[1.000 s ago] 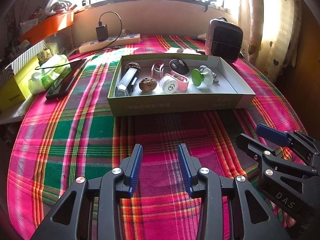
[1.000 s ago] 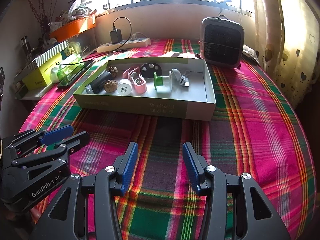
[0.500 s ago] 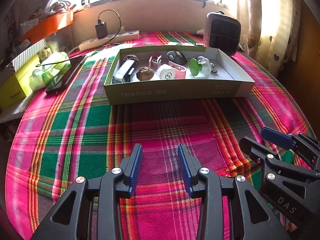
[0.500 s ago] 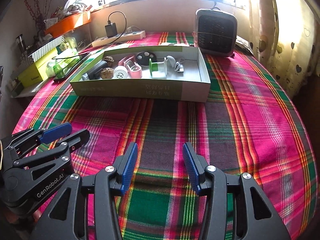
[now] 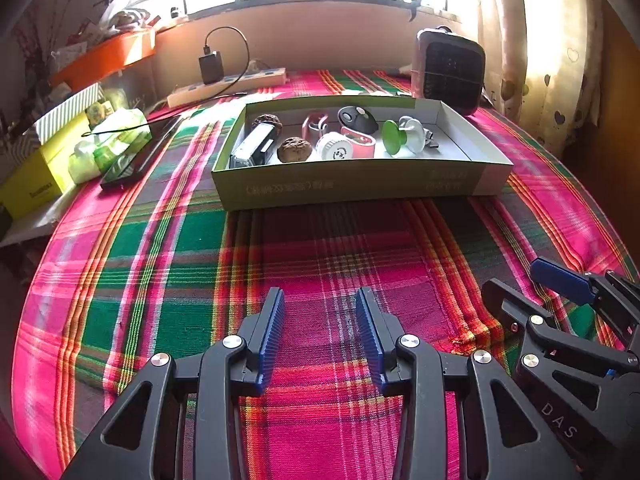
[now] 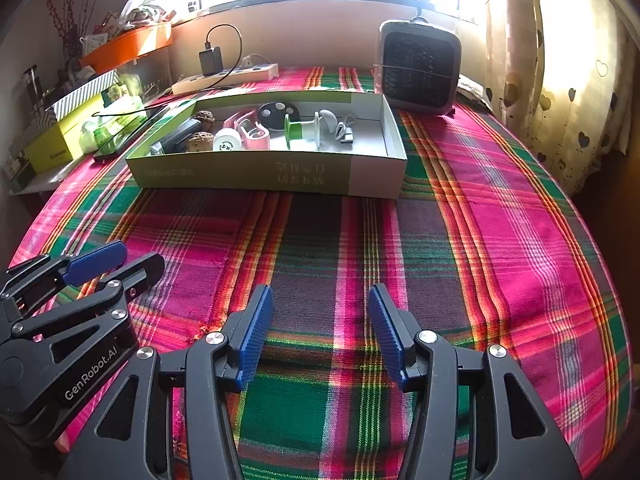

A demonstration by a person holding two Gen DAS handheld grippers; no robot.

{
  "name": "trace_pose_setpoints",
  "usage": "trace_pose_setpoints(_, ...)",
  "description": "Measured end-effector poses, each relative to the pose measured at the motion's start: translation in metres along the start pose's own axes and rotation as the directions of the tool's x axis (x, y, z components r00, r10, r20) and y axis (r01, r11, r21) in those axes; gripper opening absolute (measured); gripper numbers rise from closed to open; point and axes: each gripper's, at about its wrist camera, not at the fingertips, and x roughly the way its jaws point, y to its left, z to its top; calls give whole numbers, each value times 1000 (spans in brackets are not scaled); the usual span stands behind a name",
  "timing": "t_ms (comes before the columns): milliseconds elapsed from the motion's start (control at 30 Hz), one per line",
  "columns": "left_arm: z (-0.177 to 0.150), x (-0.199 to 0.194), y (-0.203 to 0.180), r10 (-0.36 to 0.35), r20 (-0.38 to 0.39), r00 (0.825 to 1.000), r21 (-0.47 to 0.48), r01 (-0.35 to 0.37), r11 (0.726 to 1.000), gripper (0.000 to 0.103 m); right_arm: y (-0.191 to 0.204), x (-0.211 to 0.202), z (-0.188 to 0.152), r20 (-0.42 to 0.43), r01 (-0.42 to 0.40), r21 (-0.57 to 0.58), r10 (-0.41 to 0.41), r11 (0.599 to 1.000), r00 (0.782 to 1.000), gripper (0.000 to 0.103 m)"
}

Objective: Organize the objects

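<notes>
A shallow green-and-white box [image 5: 352,184] [image 6: 256,174] stands on the plaid cloth well beyond both grippers. Inside it lie a dark rectangular device [image 5: 256,144], two walnuts [image 5: 294,149], a white round cap [image 5: 334,148], a pink clip [image 5: 358,144], a black oval fob [image 5: 356,118], a green-and-white spool [image 5: 402,134] [image 6: 304,130] and a small metal clip [image 6: 344,130]. My left gripper [image 5: 320,320] hovers over the cloth, its jaws opening with nothing between them. My right gripper [image 6: 320,320] does likewise beside it, jaws opening and empty. Each shows in the other's view.
A small dark heater [image 5: 452,72] stands behind the box at the right. A power strip with a charger [image 5: 228,84] lies at the back. A phone [image 5: 132,160], green packets [image 5: 108,144] and yellow boxes [image 5: 36,184] line the left edge. A curtain [image 6: 560,80] hangs at the right.
Both views drew back slightly from the box over the second. The right gripper's jaws have spread a little wider; the left's look about the same.
</notes>
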Motion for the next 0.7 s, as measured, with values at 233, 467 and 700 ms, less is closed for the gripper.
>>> trace_pose_setpoints(233, 0, 0, 0, -6, 0, 1000, -4, 6, 1000, 36, 1, 0, 0, 0, 2, -1, -2, 1000, 1000, 51)
trace_pose_setpoints(467, -1, 0, 0, -5, 0, 1000, -3, 5, 1000, 36, 1, 0, 0, 0, 2, -1, -2, 1000, 1000, 51)
trace_pose_setpoints(700, -1, 0, 0, -5, 0, 1000, -3, 5, 1000, 36, 1, 0, 0, 0, 2, -1, -2, 1000, 1000, 52)
